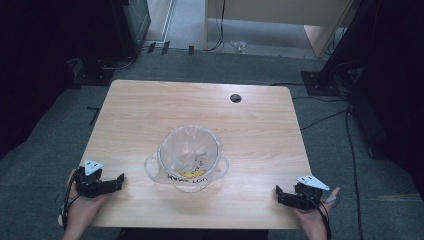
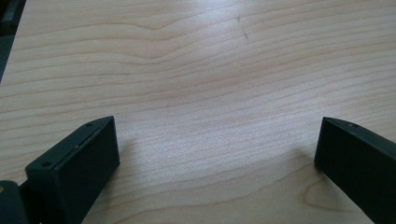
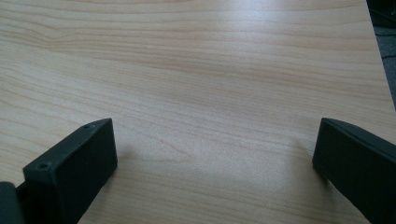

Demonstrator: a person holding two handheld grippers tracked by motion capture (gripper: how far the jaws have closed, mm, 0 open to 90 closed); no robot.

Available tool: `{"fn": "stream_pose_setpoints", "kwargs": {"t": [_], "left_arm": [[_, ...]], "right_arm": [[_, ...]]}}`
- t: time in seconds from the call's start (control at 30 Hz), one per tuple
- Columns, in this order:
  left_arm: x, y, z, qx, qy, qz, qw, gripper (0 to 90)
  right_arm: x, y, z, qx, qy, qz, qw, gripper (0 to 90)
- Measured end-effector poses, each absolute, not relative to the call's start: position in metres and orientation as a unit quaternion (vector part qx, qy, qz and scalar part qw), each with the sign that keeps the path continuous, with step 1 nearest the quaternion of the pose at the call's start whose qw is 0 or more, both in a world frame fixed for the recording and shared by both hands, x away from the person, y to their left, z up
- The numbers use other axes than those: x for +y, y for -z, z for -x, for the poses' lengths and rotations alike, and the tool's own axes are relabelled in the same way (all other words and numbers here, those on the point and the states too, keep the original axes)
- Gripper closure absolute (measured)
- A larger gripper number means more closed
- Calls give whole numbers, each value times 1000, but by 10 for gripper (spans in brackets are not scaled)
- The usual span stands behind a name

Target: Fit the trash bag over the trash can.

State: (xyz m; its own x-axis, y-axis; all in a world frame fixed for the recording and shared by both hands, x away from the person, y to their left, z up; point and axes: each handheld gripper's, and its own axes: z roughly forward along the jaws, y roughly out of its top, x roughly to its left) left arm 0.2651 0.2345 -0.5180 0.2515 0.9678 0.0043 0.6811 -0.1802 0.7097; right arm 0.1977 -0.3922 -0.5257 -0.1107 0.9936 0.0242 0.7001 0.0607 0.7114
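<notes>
Sizing this up, biggest thing first:

table: [image 1: 150,110] plain light wood, wide bare stretches on both sides and a small dark hole [image 1: 235,98] near the far edge. Lots of room to come in low and flat.

bowl: [image 1: 189,150] sits mid-table, a bit toward the near edge, between the two grippers and well apart from each. Looks like a bowl with a clear bag [image 1: 220,167] pushed down into it, the loose plastic bulging out left and right. Something yellow [image 1: 192,173] low at the near side and some dark lettering; can't read it.

left gripper: [image 1: 120,179] resting at the near left edge, jaws spread wide, just bare wood between them in the left gripper view [image 2: 217,154]. Holding nothing.

right gripper: [image 1: 278,190] same deal at the near right corner, jaws wide apart, nothing in them, bare wood again in the right gripper view [image 3: 215,154].

how I'd do it: my guess is the reach for the bag comes next. Come in from both sides together, aim at the bulging plastic outside the rim rather than the bowl wall, and pinch a single layer.

watch out: thin film slips and the bowl could skid, so close gently and don't yank sideways.
</notes>
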Motion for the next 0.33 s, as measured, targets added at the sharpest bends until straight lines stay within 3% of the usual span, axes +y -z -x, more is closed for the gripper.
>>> {"fn": "stream_pose_setpoints", "kwargs": {"t": [0.33], "left_arm": [[234,518,-266,564,-236,-731,302,0]], "right_arm": [[-392,526,-196,681,-293,-623,250,0]]}}
